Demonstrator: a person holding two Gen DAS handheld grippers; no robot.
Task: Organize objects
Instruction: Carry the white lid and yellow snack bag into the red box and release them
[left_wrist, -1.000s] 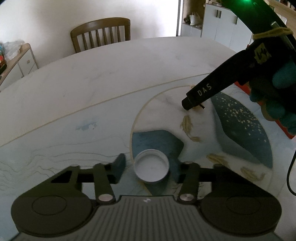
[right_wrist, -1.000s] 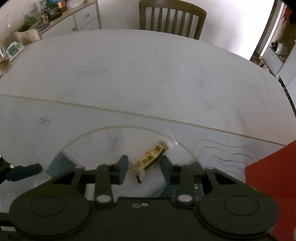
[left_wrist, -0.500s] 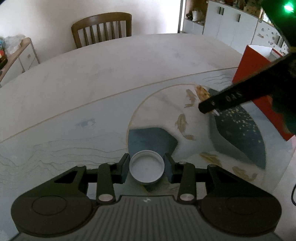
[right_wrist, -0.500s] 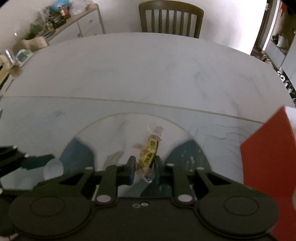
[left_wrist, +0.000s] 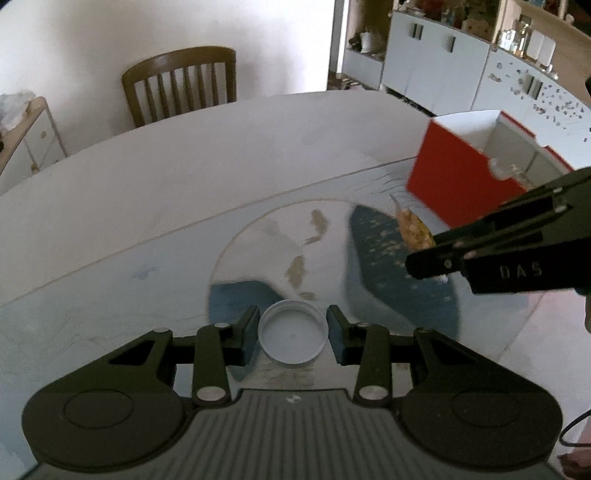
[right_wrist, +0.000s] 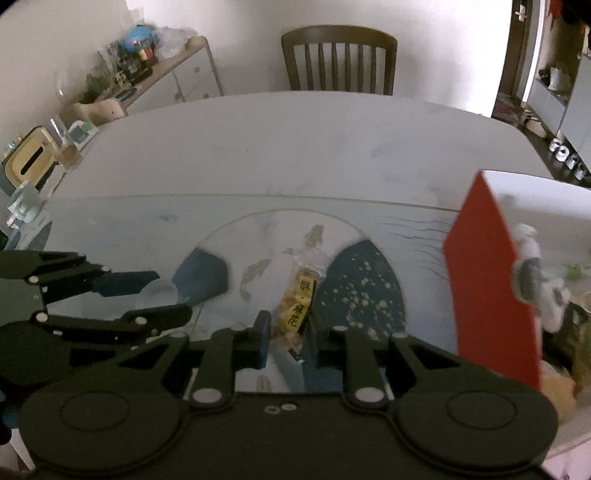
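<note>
- The right gripper (right_wrist: 286, 332) is pinched on a clear-wrapped snack packet with a yellow label (right_wrist: 300, 295), holding it by its near end; the packet is off the table, held in the air
- The open red cardboard box with a white inside (right_wrist: 491, 295) lies to the right of that packet and slightly beyond it, close by; in my judgement the coming move turns on this sideways gap, since the packet has to clear the box's near red wall before it can go down inside
- The packet's long axis runs straight out from the claw, away from the camera and parallel to the box's near red wall; its free twisted end points toward the wooden slat-back chair (right_wrist: 338, 59) at the far side of the table
- The left gripper (left_wrist: 291, 334) is closed on a round white plastic lid (left_wrist: 293, 336), 1 pad on each side of its rim, hollow side up
- The lid is well to the left of the red box, with the right gripper between the 2, so the right hand is plainly the nearer to the box and the left has farther to travel
- Being round, the lid has no long axis to align; it lies flat between the jaws
</note>
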